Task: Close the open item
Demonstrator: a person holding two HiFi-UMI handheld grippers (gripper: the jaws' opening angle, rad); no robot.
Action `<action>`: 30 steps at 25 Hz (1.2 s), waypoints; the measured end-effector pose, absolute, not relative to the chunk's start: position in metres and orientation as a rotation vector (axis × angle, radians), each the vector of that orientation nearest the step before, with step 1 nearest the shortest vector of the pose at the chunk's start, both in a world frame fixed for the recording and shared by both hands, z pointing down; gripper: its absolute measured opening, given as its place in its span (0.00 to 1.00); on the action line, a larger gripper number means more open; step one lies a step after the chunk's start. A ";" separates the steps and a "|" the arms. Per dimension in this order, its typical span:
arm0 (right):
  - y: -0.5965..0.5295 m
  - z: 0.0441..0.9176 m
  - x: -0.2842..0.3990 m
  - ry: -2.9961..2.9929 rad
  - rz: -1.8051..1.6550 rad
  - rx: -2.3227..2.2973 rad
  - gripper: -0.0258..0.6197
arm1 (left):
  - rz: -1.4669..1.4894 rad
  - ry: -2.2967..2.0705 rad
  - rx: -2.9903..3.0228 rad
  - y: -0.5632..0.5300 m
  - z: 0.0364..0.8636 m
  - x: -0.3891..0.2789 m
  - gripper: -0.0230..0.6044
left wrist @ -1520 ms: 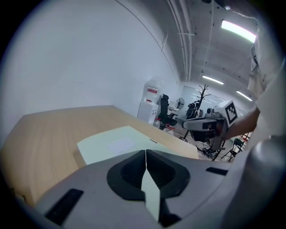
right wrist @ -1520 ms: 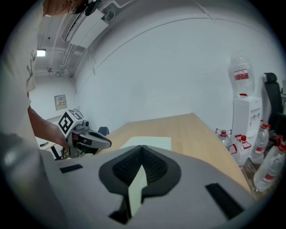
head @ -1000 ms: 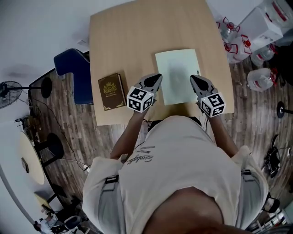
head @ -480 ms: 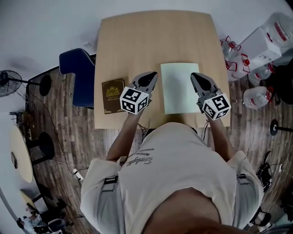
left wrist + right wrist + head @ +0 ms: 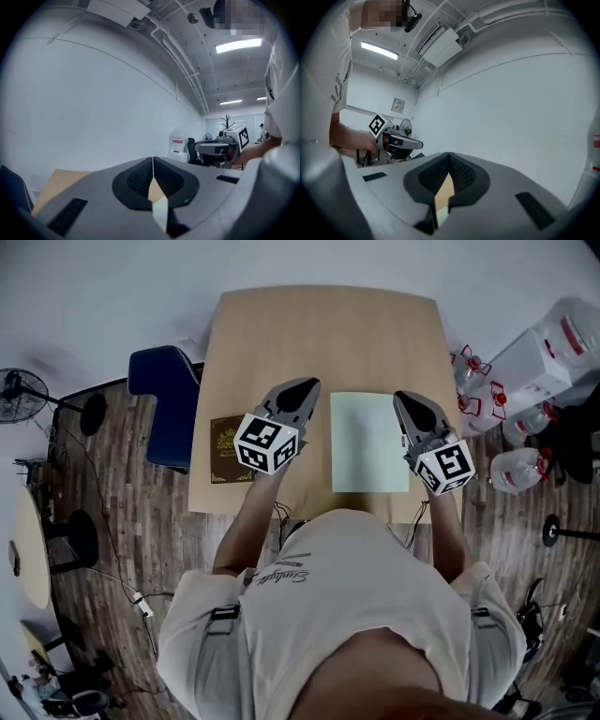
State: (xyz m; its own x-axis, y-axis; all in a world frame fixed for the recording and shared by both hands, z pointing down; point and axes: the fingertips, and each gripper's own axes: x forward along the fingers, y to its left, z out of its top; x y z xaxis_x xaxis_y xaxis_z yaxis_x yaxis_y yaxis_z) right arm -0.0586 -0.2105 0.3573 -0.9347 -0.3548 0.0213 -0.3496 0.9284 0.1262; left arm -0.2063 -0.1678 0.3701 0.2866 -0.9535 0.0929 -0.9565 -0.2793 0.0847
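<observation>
— On the wooden table (image 5: 281, 324), what is entered?

— Item one: pale green book (image 5: 367, 442), flat, near the front edge, between the two grippers. Item two: brown book (image 5: 229, 448), shut, left of the left gripper (image 5: 305, 388) and near the table's left edge.

— State of the grippers?

— Left gripper: jaw tips touching, nothing held; only table shows through the gap behind the tips. Right gripper (image 5: 405, 399): likewise, tips together, empty. Both hover above the table, one at each side of the green book, neither touching it.

— Step in hand?

— Probably the approach. The green book shows as one plain rectangle; whether it lies open cannot be told from here. If it does, the next move calls for getting a jaw tip under one outer edge and folding that leaf over onto the other.

— Writing?

— Brown book: gold emblem and lettering, too small to read. Bottles (image 5: 514, 470) on the floor at right: red-and-white labels, illegible.
</observation>
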 end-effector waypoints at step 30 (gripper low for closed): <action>-0.214 0.327 -0.044 -3.041 -0.171 0.695 0.03 | -0.079 -1.843 2.472 -0.160 0.315 -0.207 0.06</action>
State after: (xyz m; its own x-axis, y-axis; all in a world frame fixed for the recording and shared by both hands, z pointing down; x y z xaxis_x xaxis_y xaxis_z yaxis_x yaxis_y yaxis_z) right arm -0.0442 -0.2140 0.3273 -0.9010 -0.4338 -0.0071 -0.4319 0.8952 0.1103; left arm -0.2071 -0.1603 0.3150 0.2853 -0.9584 -0.0071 -0.9555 -0.2850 0.0764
